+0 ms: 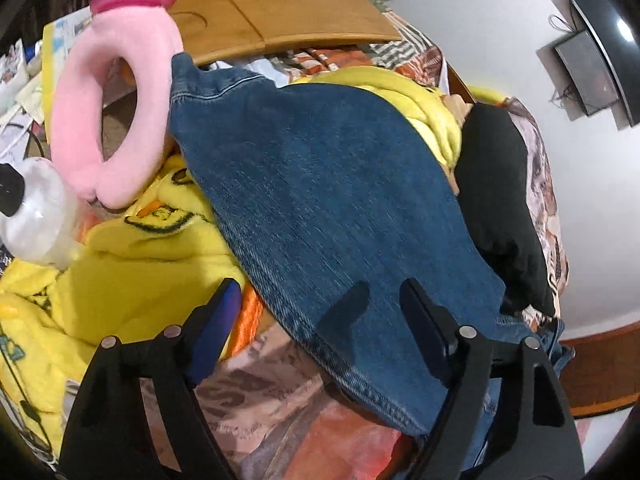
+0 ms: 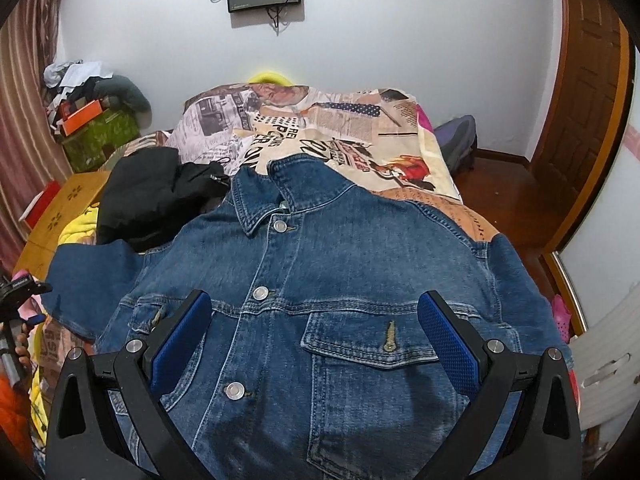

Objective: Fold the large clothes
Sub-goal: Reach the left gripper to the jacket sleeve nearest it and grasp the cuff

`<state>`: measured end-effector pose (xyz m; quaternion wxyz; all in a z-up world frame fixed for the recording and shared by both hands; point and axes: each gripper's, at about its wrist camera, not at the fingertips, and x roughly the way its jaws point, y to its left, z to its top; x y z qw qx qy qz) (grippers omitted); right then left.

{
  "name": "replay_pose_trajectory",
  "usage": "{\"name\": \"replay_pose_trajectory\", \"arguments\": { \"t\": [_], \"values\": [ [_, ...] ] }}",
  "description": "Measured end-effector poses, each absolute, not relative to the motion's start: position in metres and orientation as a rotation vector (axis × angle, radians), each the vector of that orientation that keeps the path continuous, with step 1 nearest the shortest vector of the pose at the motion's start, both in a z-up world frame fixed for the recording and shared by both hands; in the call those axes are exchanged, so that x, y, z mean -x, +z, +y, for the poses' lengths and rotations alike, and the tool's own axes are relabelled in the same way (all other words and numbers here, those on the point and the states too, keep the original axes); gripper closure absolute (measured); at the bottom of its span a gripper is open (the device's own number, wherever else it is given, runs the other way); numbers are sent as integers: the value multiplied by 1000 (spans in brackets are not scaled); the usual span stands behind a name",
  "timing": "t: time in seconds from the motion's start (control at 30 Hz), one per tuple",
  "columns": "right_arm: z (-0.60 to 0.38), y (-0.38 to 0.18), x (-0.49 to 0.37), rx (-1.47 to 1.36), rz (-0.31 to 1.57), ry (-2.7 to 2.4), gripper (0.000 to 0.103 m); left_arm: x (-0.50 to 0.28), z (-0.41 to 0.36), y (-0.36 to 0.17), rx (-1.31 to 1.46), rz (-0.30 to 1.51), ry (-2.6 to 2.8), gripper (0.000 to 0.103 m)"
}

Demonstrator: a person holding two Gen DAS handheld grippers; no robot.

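A blue denim jacket (image 2: 340,280) lies front up and buttoned on the bed, collar toward the far wall. Its left sleeve (image 1: 320,184) stretches out flat over yellow bedding in the left wrist view. My left gripper (image 1: 320,312) is open, hovering just above the sleeve near its armhole end, holding nothing. My right gripper (image 2: 316,324) is open wide above the jacket's chest, between the button placket and the flap pocket (image 2: 372,332), holding nothing.
A black garment (image 2: 152,196) lies left of the collar. A yellow blanket (image 1: 132,272), pink neck pillow (image 1: 96,112), clear bottle (image 1: 32,212) and wooden lap tray (image 1: 256,4) crowd the sleeve's side. The printed bedsheet (image 2: 340,128) extends beyond the collar.
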<state>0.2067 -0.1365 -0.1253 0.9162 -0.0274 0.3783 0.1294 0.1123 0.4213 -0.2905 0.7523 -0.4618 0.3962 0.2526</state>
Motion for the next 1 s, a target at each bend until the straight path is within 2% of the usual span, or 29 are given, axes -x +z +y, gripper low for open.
{"name": "replay_pose_trajectory", "arguments": {
  "t": [0.07, 0.2, 0.27, 0.37, 0.53, 0.77, 1.0],
  "values": [
    [-136, -125, -206, 63, 779, 270, 1, -117, 425, -293, 954, 887, 624, 47],
    [-134, -124, -205, 74, 776, 271, 1, -128, 421, -289, 818, 916, 700, 70],
    [-135, -123, -204, 75, 773, 268, 1, -131, 417, -284, 756, 921, 733, 86],
    [-137, -122, -203, 70, 772, 263, 1, -134, 410, -266, 671, 894, 753, 92],
    [-144, -119, -199, 63, 762, 252, 1, -145, 382, -212, 492, 783, 735, 93],
    [-156, -116, -194, 52, 752, 237, 1, -162, 334, -129, 486, 601, 540, 95],
    [-173, -114, -192, 41, 737, 228, 1, -186, 249, -78, 389, 541, 336, 95]
  ]
}}
